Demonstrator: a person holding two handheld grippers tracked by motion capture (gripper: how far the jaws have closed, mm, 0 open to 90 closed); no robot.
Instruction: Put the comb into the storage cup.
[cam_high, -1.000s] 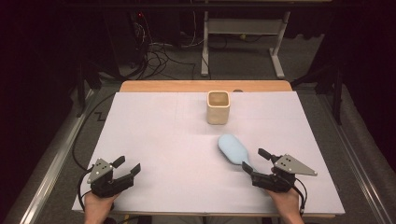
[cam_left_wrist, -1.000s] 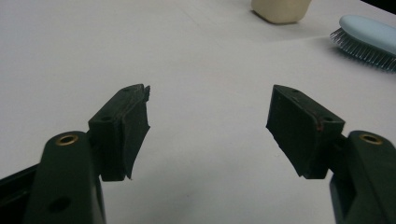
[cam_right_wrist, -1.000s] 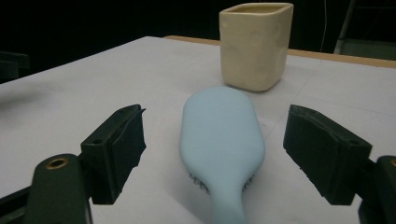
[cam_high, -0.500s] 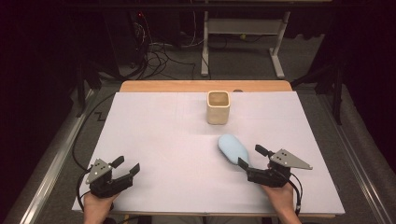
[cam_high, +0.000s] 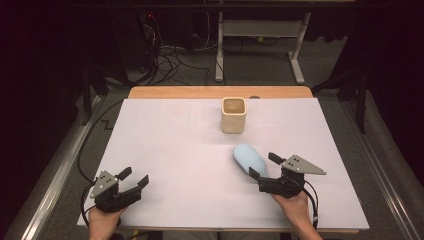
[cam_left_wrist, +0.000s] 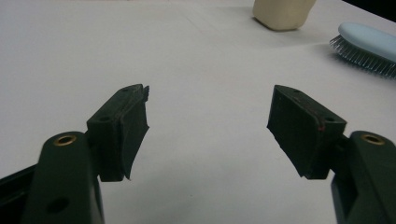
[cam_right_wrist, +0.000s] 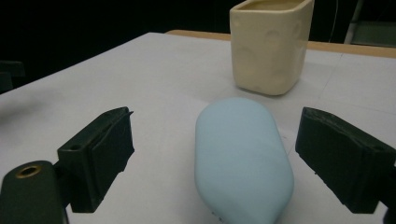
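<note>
A pale blue hairbrush (cam_high: 249, 158) lies bristles down on the white table right of centre; its rounded back (cam_right_wrist: 243, 154) faces up. Behind it stands a cream square cup (cam_high: 233, 115) (cam_right_wrist: 271, 44). My right gripper (cam_high: 265, 167) is open, its jaws reaching either side of the brush's near end without touching it (cam_right_wrist: 212, 158). My left gripper (cam_high: 134, 177) rests open near the front left corner, nothing between its jaws (cam_left_wrist: 208, 126). From there the brush (cam_left_wrist: 366, 46) and the cup (cam_left_wrist: 282, 11) show far off.
The white sheet (cam_high: 175, 150) covers the table, with a wooden strip (cam_high: 220, 92) along the far edge. Cables (cam_high: 170, 60) and a desk frame (cam_high: 260, 45) sit on the dark floor beyond.
My right gripper has moved forward and left toward the brush, so its open jaws now flank the brush's near end. The left gripper has stayed put.
</note>
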